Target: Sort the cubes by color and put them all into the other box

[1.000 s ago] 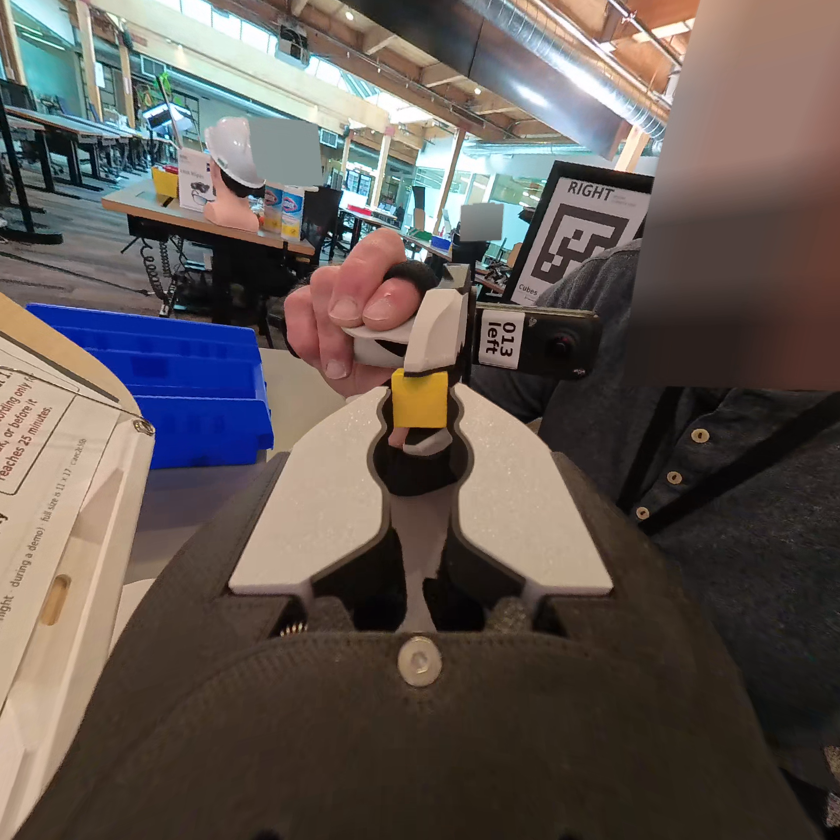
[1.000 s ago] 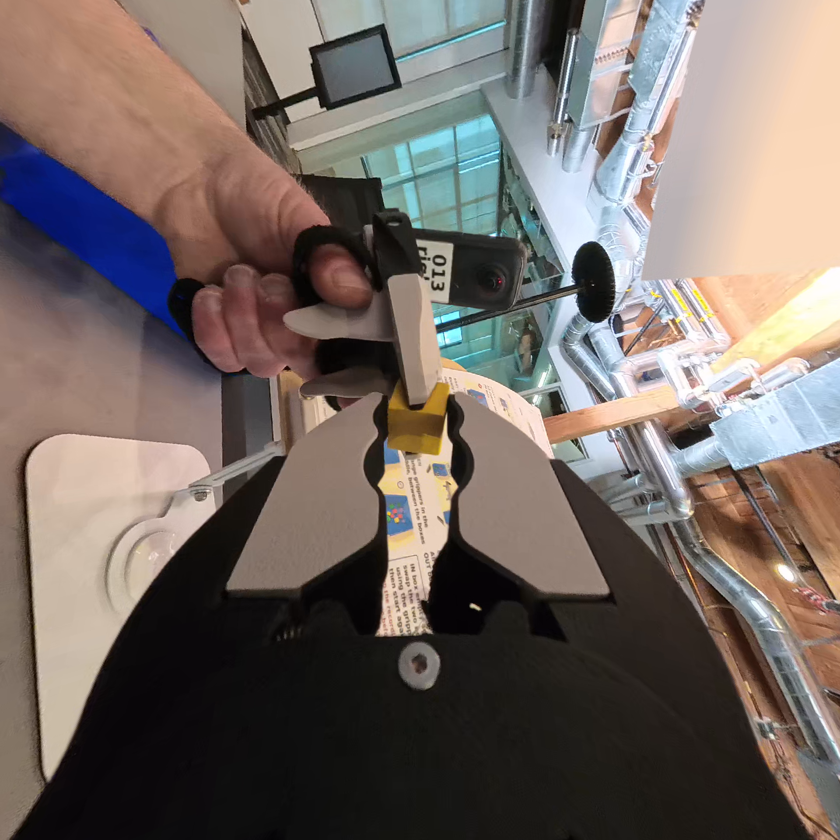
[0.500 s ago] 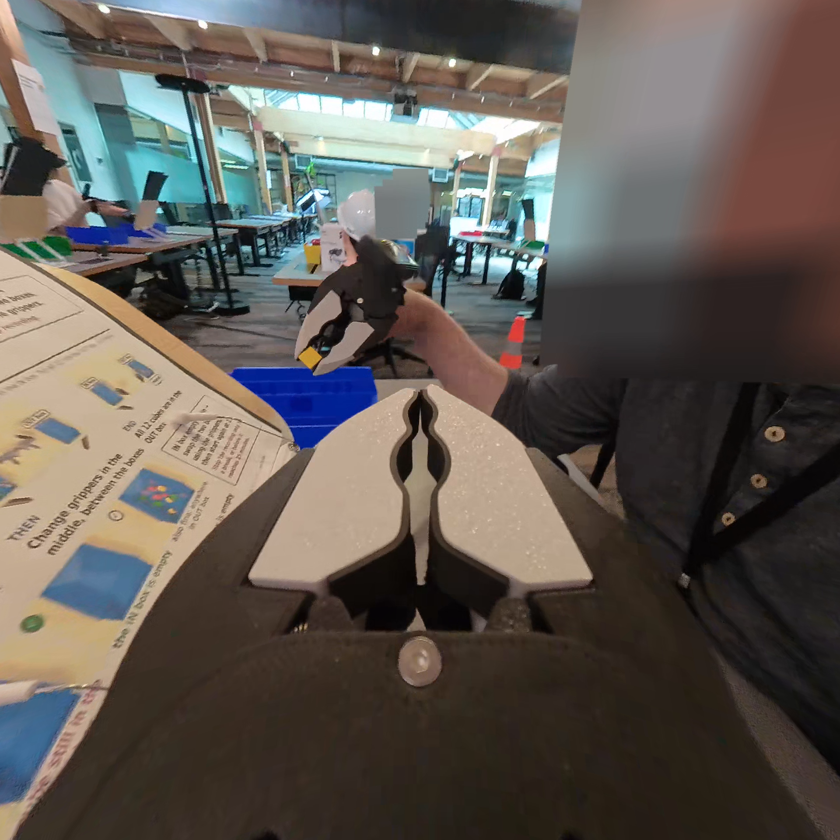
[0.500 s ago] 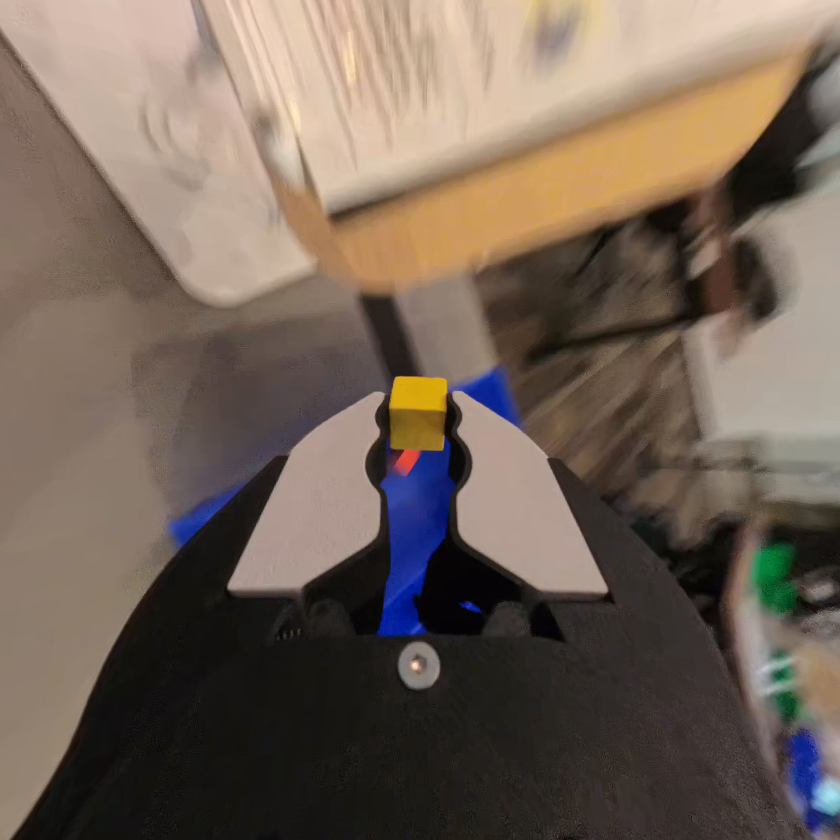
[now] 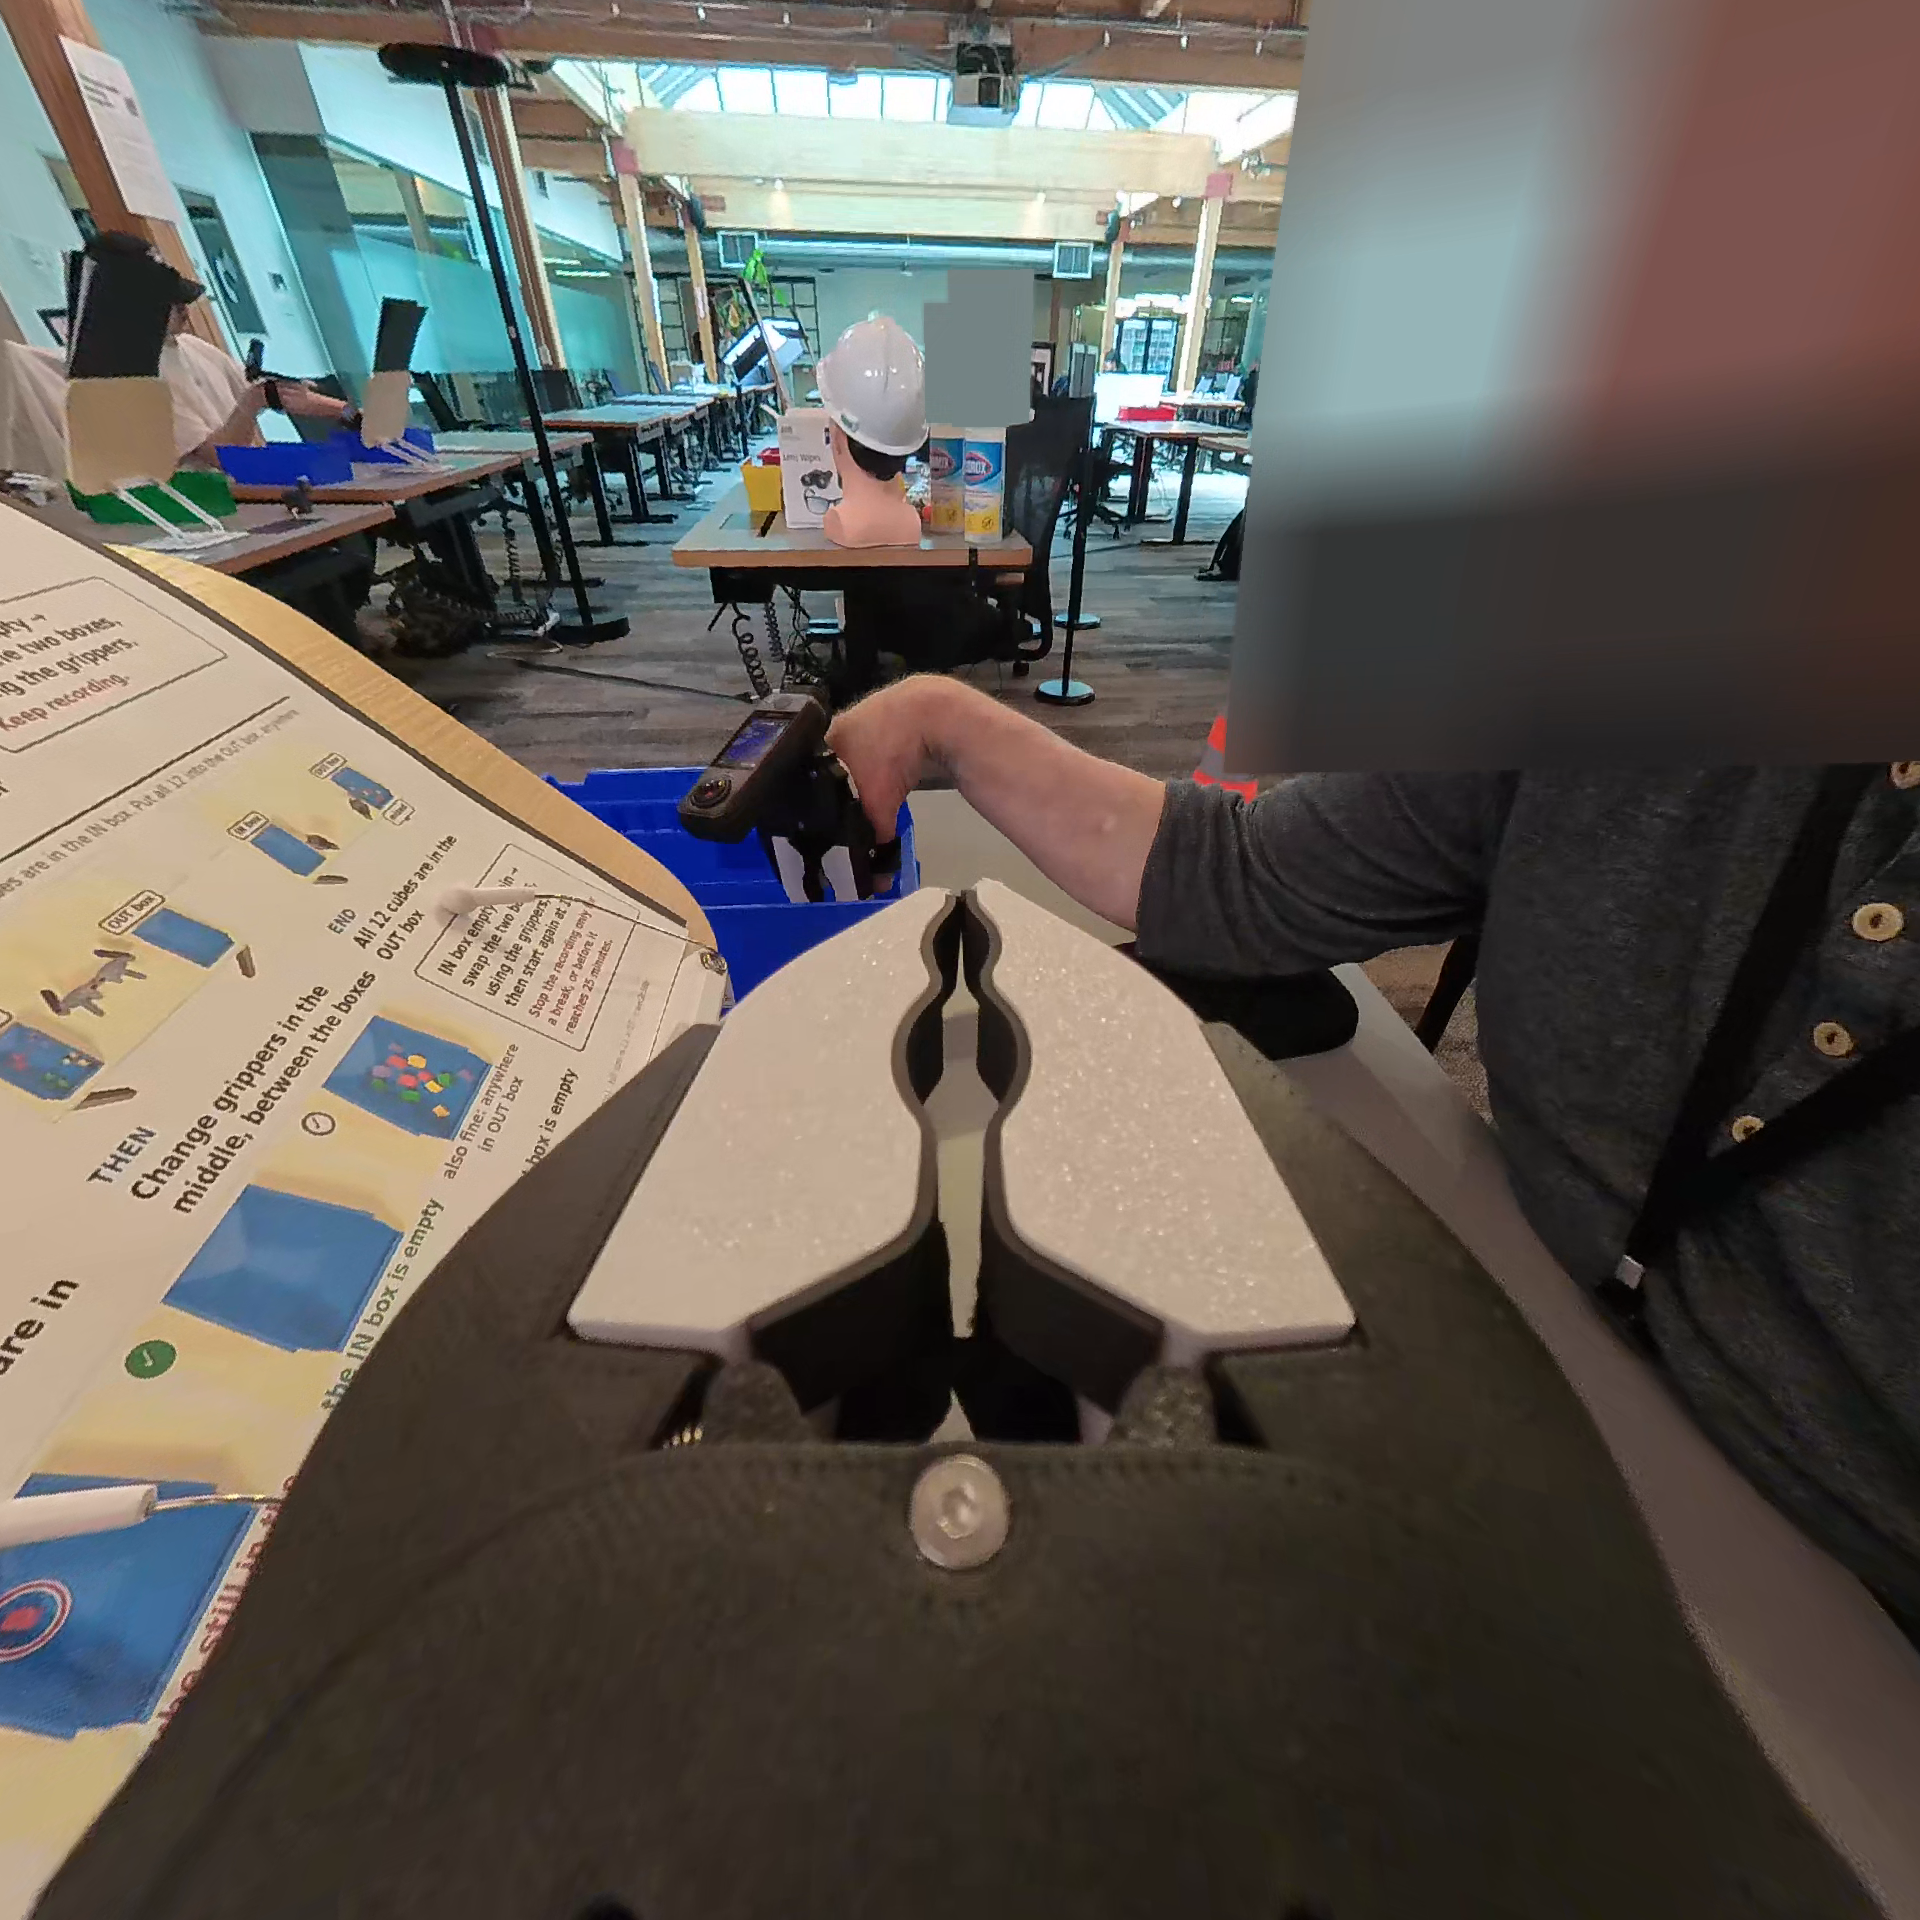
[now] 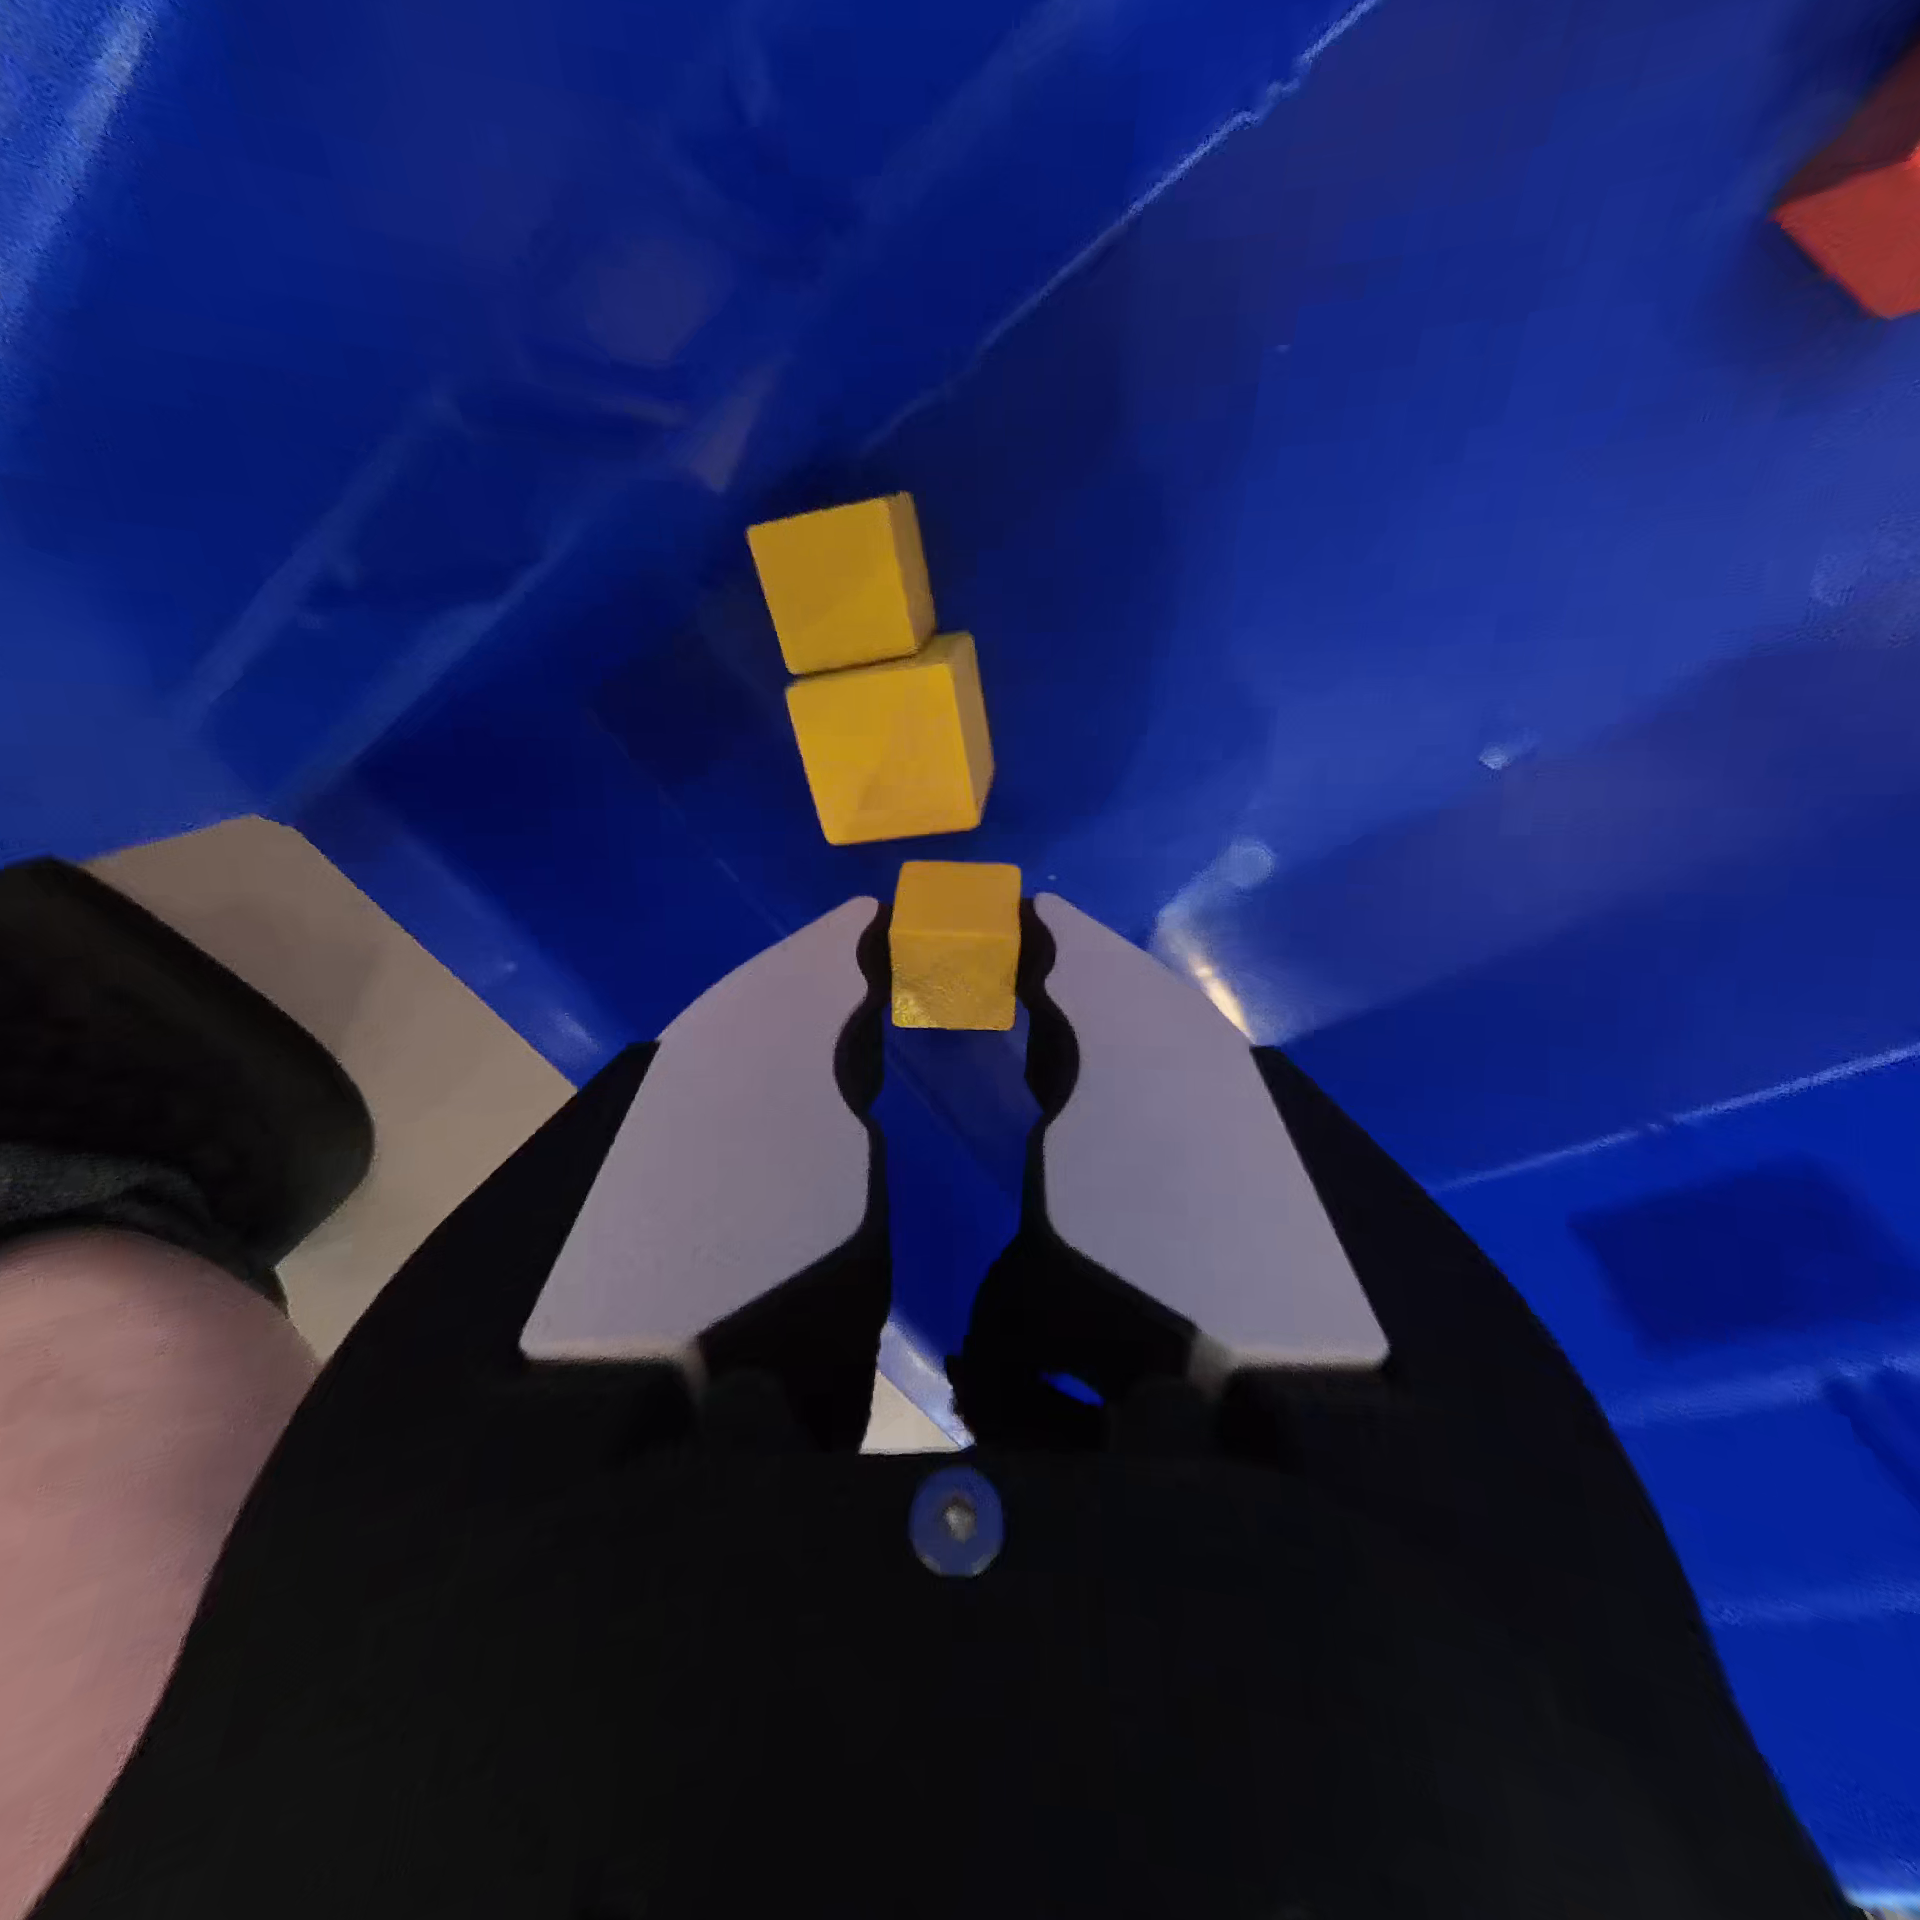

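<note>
Task status: partly complete, as judged from the box contents in view. Right gripper (image 6: 956, 914) lowered inside the blue box (image 6: 1455, 520), clamped on a yellow cube (image 6: 954, 945) with both pads against its sides. Two more yellow cubes (image 6: 883, 675) already on the box floor, touching each other, just ahead of the held cube; a red cube (image 6: 1860, 239) well apart near the far corner. Colour grouping therefore under way. Left gripper (image 5: 961, 909) closed on nothing, raised beside the instruction sheet (image 5: 260, 987). Remaining: release of the held cube beside its matches, then transfer of any cubes left in the source box, which is not identifiable here.
</note>
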Demonstrator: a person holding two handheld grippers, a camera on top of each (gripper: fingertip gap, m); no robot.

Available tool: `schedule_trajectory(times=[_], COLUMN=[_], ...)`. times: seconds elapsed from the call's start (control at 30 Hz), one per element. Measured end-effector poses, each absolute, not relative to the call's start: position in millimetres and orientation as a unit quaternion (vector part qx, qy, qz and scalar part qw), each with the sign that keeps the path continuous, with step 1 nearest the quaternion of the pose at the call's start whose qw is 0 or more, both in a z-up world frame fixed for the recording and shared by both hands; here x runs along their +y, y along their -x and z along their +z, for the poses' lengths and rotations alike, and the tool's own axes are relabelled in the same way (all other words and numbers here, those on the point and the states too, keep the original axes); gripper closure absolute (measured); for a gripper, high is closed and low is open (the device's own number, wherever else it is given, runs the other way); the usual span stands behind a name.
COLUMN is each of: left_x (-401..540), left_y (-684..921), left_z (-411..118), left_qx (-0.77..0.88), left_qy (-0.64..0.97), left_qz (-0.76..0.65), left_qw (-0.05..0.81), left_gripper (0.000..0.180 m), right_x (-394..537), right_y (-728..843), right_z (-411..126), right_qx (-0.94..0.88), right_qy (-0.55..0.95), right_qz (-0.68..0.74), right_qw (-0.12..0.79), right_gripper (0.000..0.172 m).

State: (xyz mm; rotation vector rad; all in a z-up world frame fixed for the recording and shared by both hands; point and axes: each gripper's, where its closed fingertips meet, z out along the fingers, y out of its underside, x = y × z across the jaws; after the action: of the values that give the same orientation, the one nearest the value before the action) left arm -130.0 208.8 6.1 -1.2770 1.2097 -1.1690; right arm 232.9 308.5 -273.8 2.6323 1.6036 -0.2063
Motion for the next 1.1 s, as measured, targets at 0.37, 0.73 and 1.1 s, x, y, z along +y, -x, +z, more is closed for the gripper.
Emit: schedule_trajectory(times=[0.37,0.73,1.1], left_x=[215,311,384], left_y=[156,375,429], left_z=[15,-64,-213], left_qx=[0.497,0.351,0.234], left_qy=[0.550,0.807,0.905], left_qz=[-0.422,0.028,-0.001], left_qw=[0.522,0.474,0.357], left_gripper=[0.180,0.150,0.132], right_x=[319,354,353], right_y=[-220,-182,-162], right_z=[-249,-182,-196], right_qx=[0.524,0.555,0.586], right_qy=[-0.849,-0.805,-0.788], right_qz=[-0.057,0.026,0.037], right_qw=[-0.031,-0.207,-0.185], right_gripper=[0.129,0.145,0.149])
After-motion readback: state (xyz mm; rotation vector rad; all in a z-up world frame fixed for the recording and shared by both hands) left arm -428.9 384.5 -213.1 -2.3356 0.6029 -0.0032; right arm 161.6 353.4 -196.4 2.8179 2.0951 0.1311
